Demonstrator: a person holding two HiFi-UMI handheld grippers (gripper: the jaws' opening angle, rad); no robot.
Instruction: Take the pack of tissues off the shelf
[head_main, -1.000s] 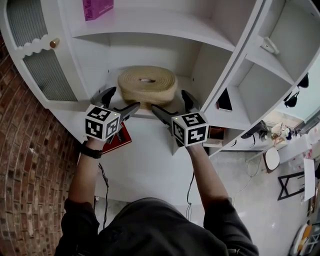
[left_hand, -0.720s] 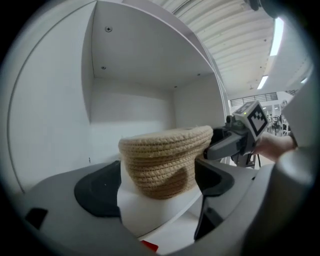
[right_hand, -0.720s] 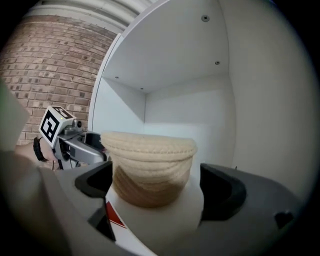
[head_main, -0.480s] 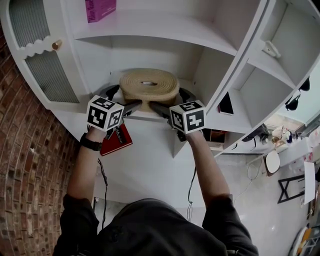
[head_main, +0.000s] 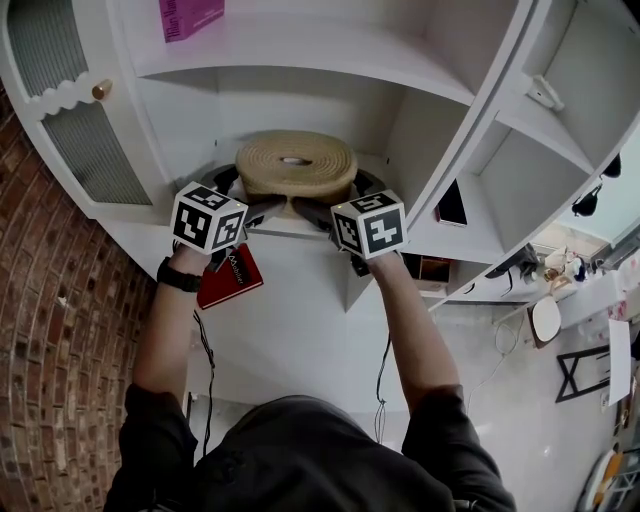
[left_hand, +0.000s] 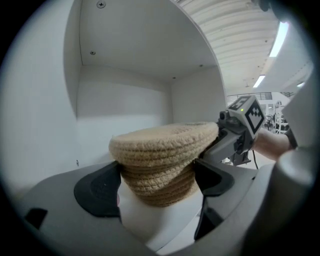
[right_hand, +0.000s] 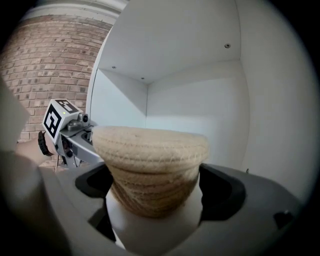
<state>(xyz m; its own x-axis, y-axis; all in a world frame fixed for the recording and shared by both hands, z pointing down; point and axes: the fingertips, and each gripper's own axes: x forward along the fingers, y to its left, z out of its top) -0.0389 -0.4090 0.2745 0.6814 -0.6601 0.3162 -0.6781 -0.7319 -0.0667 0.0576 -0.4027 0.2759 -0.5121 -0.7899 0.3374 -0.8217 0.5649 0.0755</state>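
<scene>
- Change: against the head view of a second ago, both marker cubes sit higher in the frame and closer to the shelf. The jaws, then spread short of the pack, now reach along its sides.
- Left gripper (head_main: 243, 195): jaws wide apart and holding nothing. In the left gripper view the two pads flank the lower coils of the pack of tissues (left_hand: 160, 150). Contact cannot be confirmed.
- Right gripper (head_main: 340, 195): jaws equally wide apart, holding nothing. The right gripper view shows the pack centred between its pads.
- Task item: the pack, a round unit in a coiled-rope cover with a slot on top, stands on the white shelf (left_hand: 142, 220) at upper centre of the head view, between the two grippers.
- Meaning: the approach appears complete and no grasp is made. The next step is probably to close on the pack and draw it forward.
- Surface: smooth white board in a white-walled compartment.
- Room: brick wall (head_main: 50, 330) at left, magenta box (head_main: 190, 15) on the higher shelf at upper left, red book (head_main: 232, 275) below the left gripper.
</scene>
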